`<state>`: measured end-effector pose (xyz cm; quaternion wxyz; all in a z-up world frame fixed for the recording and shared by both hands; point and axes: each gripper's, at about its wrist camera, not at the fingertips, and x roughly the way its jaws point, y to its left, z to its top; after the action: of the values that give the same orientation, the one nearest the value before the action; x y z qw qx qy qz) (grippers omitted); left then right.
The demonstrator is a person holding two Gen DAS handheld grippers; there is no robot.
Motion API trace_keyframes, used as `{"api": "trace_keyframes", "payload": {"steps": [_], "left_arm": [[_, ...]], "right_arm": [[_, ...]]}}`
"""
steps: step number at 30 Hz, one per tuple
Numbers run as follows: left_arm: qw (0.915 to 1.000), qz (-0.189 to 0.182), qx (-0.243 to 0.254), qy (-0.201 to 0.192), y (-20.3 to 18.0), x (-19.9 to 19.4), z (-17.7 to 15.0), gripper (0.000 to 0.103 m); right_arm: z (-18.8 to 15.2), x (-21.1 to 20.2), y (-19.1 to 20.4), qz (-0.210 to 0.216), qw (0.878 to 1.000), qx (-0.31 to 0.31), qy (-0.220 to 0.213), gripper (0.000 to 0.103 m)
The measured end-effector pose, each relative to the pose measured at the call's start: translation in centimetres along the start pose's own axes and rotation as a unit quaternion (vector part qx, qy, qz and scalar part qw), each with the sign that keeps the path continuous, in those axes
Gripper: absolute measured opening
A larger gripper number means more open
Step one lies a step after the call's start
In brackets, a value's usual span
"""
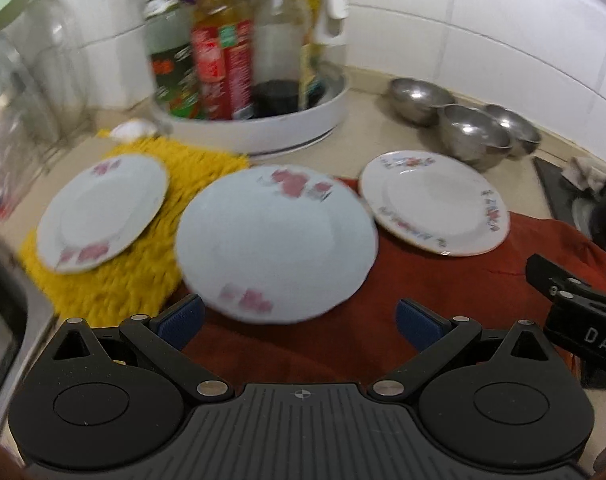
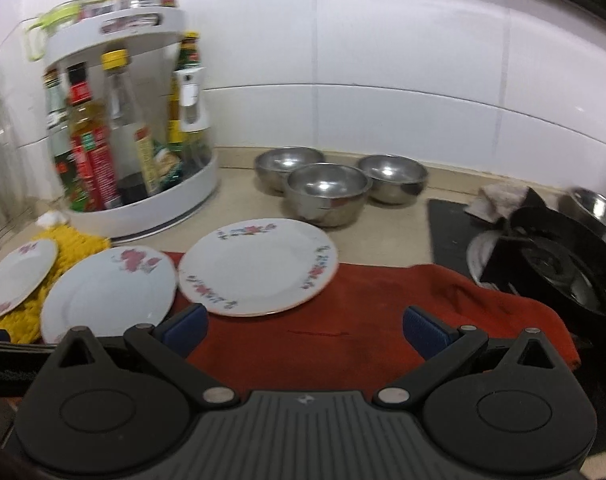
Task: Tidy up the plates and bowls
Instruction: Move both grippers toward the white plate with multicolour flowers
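Observation:
Three white floral plates lie in a row on the counter: a left plate [image 1: 103,212] [image 2: 17,276] on a yellow mat, a middle plate [image 1: 275,242] [image 2: 109,292] and a right plate [image 1: 435,208] [image 2: 259,266] on a red cloth. Three steel bowls [image 1: 471,132] [image 2: 327,190] stand behind them by the wall. My left gripper [image 1: 299,320] is open and empty just in front of the middle plate. My right gripper [image 2: 303,330] is open and empty over the red cloth, in front of the right plate; it also shows in the left wrist view [image 1: 575,308].
A white turntable rack [image 1: 259,128] [image 2: 143,208] full of bottles stands behind the plates. The yellow mat [image 1: 135,280] [image 2: 75,244] and red cloth [image 1: 443,300] [image 2: 383,312] cover the counter. A gas stove [image 2: 551,264] is at the right. Glass jars [image 1: 31,92] are at the left.

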<state>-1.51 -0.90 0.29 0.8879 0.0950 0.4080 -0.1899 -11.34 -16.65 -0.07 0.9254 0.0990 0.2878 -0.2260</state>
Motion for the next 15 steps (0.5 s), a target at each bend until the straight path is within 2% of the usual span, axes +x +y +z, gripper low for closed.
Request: {"api": "trace_keyframes", "payload": {"steps": [5, 15], "left_arm": [[0.9984, -0.029, 0.048, -0.003, -0.3, 0.9, 1.3, 0.103], [0.9945, -0.078, 0.068, -0.012, 1.1, 2.2, 2.7, 0.103]], "right_arm": [[0.4, -0.1, 0.2, -0.026, 0.999, 0.031, -0.008, 0.100], [0.7, 0.0, 1.7, -0.069, 0.996, 0.056, -0.015, 0.100]]}}
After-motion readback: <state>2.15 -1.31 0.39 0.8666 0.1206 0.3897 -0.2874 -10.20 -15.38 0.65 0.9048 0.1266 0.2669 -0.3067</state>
